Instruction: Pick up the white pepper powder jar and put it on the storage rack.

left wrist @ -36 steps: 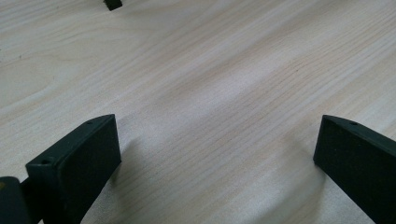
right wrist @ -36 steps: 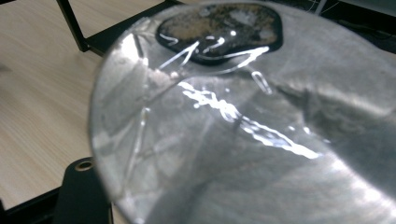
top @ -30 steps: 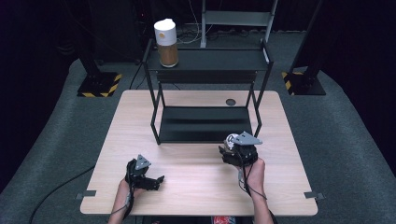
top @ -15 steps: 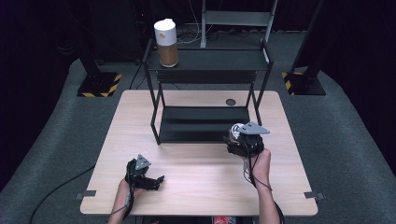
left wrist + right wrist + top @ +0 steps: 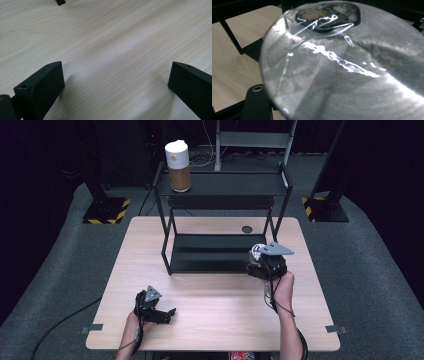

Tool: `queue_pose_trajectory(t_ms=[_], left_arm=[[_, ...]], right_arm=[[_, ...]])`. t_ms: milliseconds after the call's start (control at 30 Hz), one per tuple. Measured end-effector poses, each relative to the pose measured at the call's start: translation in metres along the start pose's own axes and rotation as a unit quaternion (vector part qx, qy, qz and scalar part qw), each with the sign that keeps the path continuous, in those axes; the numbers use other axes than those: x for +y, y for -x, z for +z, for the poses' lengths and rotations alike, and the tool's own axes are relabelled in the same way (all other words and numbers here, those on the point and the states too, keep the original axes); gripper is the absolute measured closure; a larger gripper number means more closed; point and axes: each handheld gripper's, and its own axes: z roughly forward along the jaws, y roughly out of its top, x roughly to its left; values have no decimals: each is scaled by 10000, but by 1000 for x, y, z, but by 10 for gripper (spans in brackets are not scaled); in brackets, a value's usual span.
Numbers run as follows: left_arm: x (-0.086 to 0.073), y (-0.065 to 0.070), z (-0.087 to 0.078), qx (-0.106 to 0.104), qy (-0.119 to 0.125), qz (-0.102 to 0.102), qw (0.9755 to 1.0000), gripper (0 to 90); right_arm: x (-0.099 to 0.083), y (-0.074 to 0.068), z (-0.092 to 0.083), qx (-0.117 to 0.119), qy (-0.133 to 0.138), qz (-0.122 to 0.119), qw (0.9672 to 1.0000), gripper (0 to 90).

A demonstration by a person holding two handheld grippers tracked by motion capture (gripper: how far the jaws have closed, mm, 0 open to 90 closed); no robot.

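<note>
One silvery object [image 5: 352, 72] is being carried, clamped in right hand-held gripper [image 5: 265, 262] — next, placing on rack [image 5: 220, 252]; left hand-held gripper [image 5: 152, 306] resting open on bench [image 5: 215, 305].

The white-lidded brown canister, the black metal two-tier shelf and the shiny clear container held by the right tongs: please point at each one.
white-lidded brown canister [image 5: 179, 166], high view, on its body.
black metal two-tier shelf [image 5: 225, 185], high view, on its bare top tier.
shiny clear container [image 5: 342, 75], right gripper view, on its side wall.
</note>
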Motion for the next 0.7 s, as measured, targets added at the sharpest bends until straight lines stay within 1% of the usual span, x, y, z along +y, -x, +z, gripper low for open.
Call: queue_pose_trajectory(t_ms=[200, 700], left_arm=[[0, 0, 0, 0, 2, -1, 10000, 0], [0, 0, 0, -1, 1, 0, 10000, 0]], right_arm=[[7, 5, 0, -38, 10, 8, 10000, 301], [26, 12, -3, -135, 59, -77, 9999, 301]])
